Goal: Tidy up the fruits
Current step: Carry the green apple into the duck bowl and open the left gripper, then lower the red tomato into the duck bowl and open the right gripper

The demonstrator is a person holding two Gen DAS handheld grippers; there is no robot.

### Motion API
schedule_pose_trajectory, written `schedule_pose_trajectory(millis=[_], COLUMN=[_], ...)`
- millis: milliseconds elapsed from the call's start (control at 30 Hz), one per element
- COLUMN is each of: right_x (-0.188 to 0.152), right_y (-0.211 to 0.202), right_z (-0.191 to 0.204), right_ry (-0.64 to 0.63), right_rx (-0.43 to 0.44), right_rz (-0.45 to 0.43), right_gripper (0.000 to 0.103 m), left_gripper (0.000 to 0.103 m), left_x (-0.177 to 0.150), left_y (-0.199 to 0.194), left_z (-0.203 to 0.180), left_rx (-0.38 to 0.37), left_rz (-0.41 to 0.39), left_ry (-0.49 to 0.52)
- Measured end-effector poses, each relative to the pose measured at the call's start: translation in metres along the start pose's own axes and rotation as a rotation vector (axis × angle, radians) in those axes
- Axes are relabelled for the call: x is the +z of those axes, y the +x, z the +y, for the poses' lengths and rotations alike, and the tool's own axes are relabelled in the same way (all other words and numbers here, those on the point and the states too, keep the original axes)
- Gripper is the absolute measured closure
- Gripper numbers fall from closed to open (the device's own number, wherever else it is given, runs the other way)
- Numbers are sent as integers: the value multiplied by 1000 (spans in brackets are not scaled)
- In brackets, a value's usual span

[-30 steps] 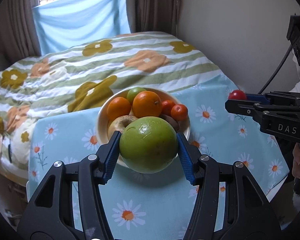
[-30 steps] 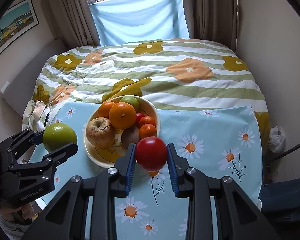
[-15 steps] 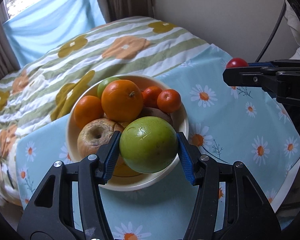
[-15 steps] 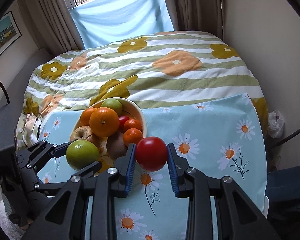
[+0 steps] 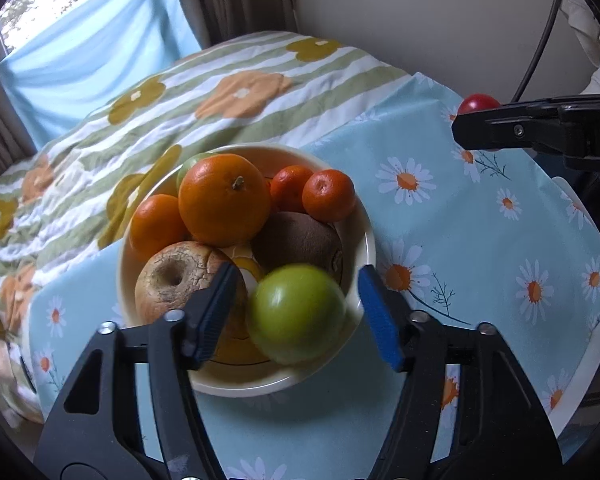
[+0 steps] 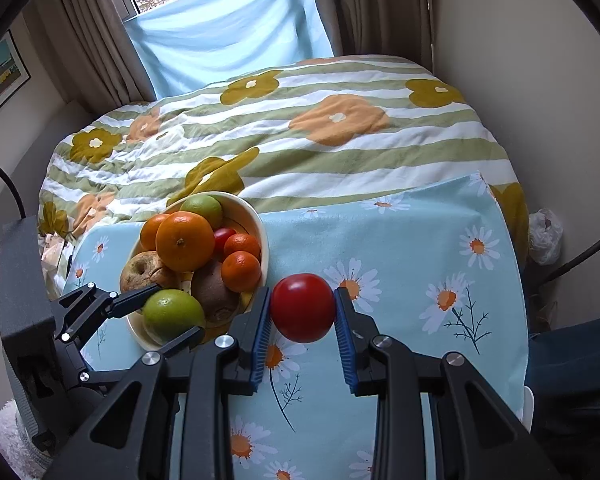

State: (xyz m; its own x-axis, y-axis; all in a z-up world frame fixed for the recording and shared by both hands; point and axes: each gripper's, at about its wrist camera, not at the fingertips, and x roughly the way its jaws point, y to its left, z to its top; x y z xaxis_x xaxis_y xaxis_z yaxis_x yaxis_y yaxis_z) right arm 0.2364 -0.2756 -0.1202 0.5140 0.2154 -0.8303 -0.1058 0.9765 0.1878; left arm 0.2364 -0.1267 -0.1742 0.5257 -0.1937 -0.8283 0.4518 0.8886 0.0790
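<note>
Now left tongs point(image 5: 296, 308) just opened around green apple point(image 5: 297, 313).

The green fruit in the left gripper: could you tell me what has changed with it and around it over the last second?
The left gripper carried the green fruit over the bowl; its jaws have just been opening, and the fruit now sits at the bowl's near edge, clear of both pads. The right gripper stays shut on the red fruit over the daisy cloth. The other fruits are unmoved.
</note>
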Motion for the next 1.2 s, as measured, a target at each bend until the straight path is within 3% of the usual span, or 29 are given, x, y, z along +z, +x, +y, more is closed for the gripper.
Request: schedule_pose_trajectory(millis=[33,100,600,933,1200], right_x=[0,0,8,9,0], right_y=[0,-1,-3,26,54], right_z=[1,1,28,72,97], right_ry=[0,-1,-80,-160,-198], right_rx=[-1,0,59,156,203], right_rz=[-1,-3,-14,28,76], right_gripper=[75,75,75,75,75], left_gripper=[0,0,0,0,0], left_x=[1,4,-21,-53,-80], left_y=[-3,-12,-54,-79,-85], left_z=[1,4,46,83,95], left_rx=[3,0,70,181,207], left_rz=[-15,-49,-53,-35,-26], left_ry=[-7,-21,-189,-307,-409])
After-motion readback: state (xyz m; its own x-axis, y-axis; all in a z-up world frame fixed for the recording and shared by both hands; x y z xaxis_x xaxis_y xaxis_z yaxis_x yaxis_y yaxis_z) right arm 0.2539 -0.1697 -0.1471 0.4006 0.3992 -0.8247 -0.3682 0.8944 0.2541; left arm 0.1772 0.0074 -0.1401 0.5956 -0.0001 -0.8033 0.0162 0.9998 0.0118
